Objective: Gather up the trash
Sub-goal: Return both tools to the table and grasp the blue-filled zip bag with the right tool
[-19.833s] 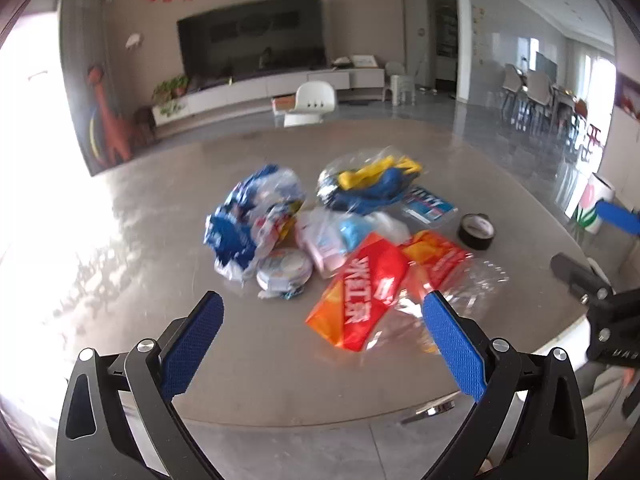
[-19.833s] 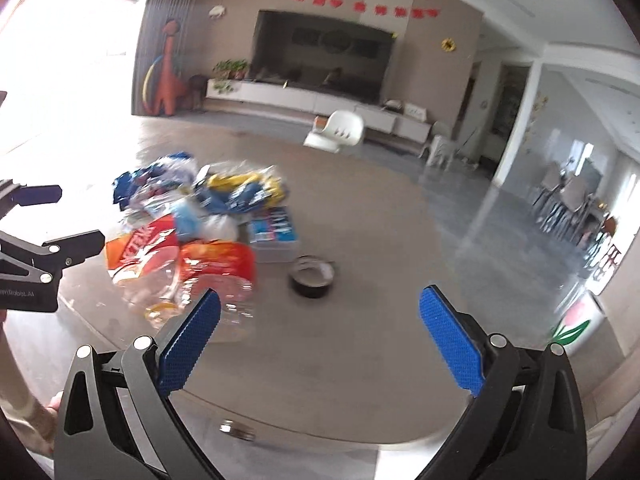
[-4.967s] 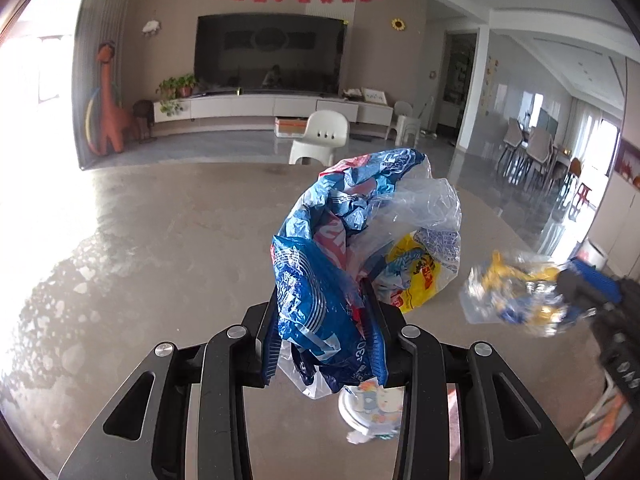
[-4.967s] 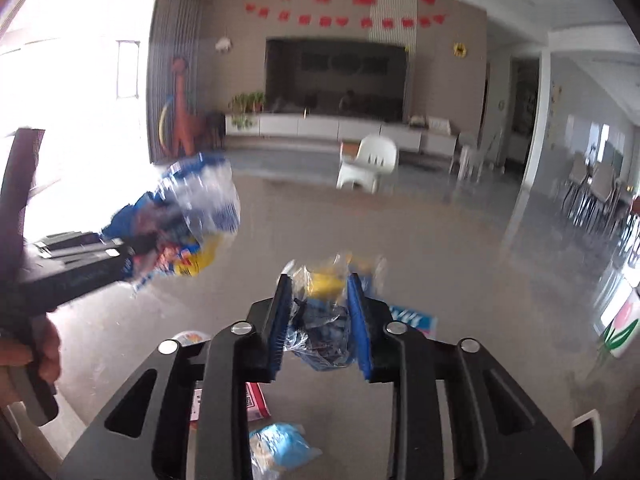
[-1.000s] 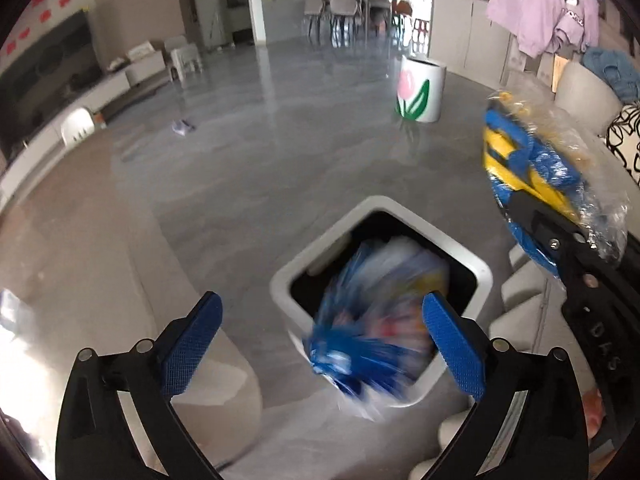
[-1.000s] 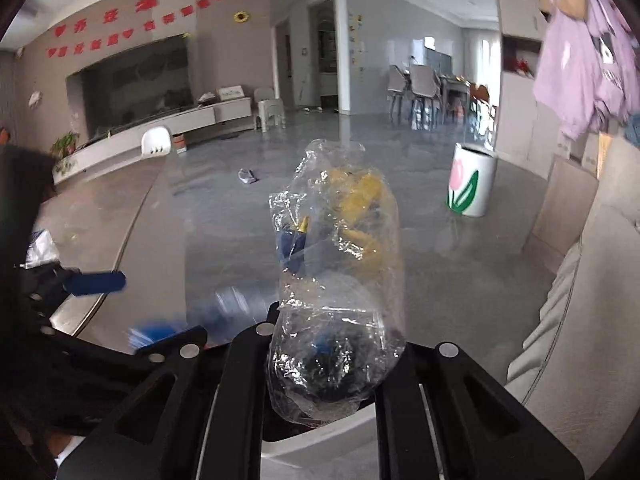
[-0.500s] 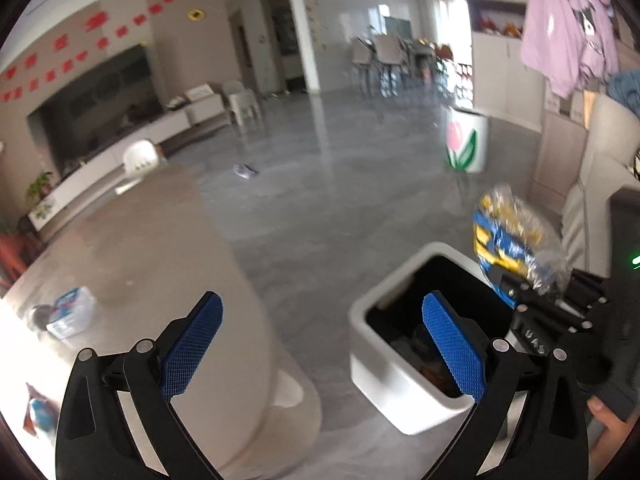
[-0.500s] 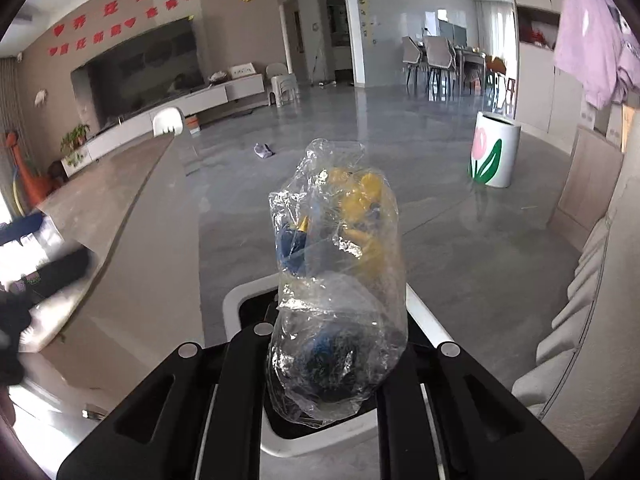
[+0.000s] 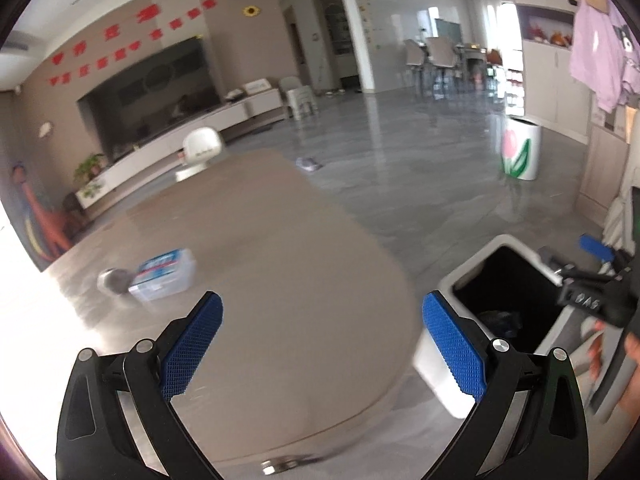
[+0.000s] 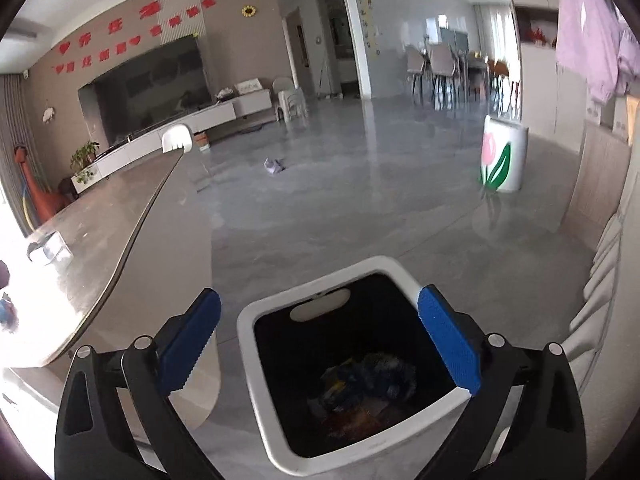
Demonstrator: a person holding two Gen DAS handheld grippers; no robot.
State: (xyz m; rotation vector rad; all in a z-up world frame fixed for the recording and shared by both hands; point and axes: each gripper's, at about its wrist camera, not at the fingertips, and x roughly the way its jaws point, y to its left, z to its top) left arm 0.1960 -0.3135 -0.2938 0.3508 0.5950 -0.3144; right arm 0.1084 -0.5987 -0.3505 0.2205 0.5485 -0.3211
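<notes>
My right gripper is open and empty, right above the white trash bin. The bag of blue and yellow trash lies inside the bin with other wrappers. My left gripper is open and empty, over the beige table near its rounded end. A blue-labelled clear box and a dark roll lie on the table at the left. The bin also shows in the left wrist view at the right, with the right gripper above it.
The bin stands on the grey floor right beside the table's end. A white pot with a tulip picture stands further off. A small scrap lies on the floor. White cushions are at the right.
My right gripper has opened and the bag of blue and yellow trash has dropped into the bin. My left gripper has swung left, from the bin toward the table.
</notes>
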